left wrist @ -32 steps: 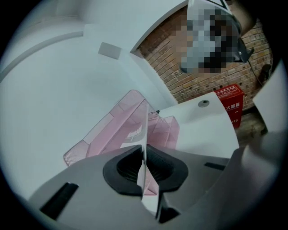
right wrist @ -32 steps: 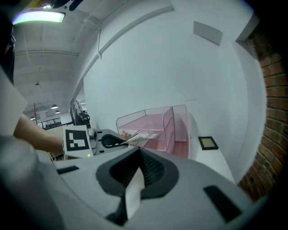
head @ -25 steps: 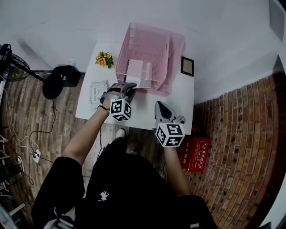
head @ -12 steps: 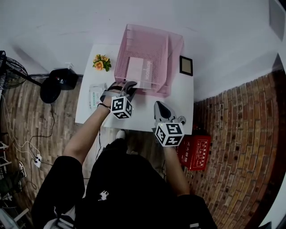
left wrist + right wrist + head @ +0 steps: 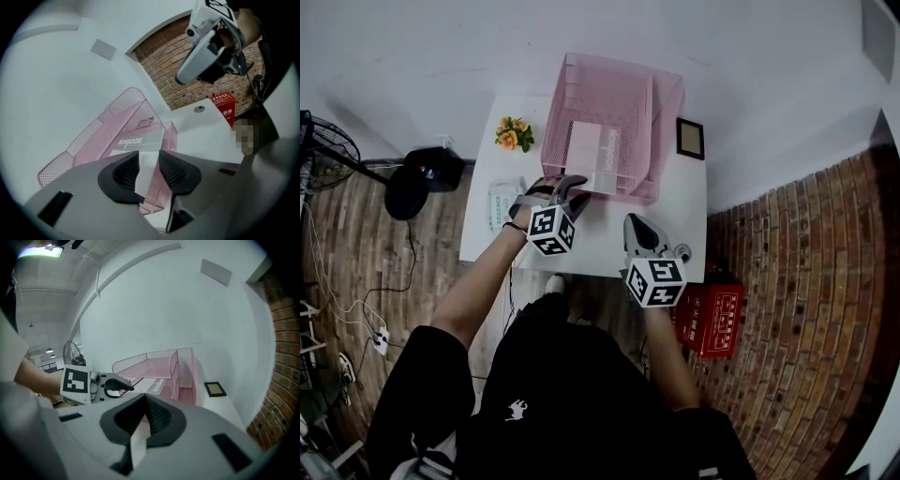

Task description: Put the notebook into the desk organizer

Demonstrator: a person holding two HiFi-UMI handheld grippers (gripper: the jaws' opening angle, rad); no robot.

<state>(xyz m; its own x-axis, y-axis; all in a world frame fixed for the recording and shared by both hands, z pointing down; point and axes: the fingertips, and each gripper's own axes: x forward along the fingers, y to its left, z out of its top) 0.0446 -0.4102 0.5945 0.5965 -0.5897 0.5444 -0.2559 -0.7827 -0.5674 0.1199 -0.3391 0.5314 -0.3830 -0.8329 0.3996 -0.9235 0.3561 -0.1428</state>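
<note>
The pink mesh desk organizer (image 5: 661,103) stood at the back of a white table (image 5: 600,236), against the wall. The notebook (image 5: 593,150) lay flat in the organizer's bottom tray, its near edge at the open front. In the left gripper view the notebook's (image 5: 140,140) grey cover showed its printed title, and one pale corner of it sat in line with the gap between the pads.

The left gripper (image 5: 572,187) was held just in front of the organizer, pointing into the tray. Its jaws were opening: in its own view (image 5: 149,157) the two ribbed pads stood apart and did not press on the notebook, so the grip was released.

The right gripper (image 5: 636,222) was held nearer the person and well apart from the organizer, over the right part of the table. In its own view (image 5: 146,397) the pads met at the tips with nothing between them, so it was clenched and empty.

A small bunch of flowers (image 5: 514,133) stood at the table's left back corner, a pack of wipes (image 5: 500,197) lay near the left edge, and a small framed picture (image 5: 691,138) lay to the right of the organizer. A red box (image 5: 711,319) stood on the floor by the brick wall.
</note>
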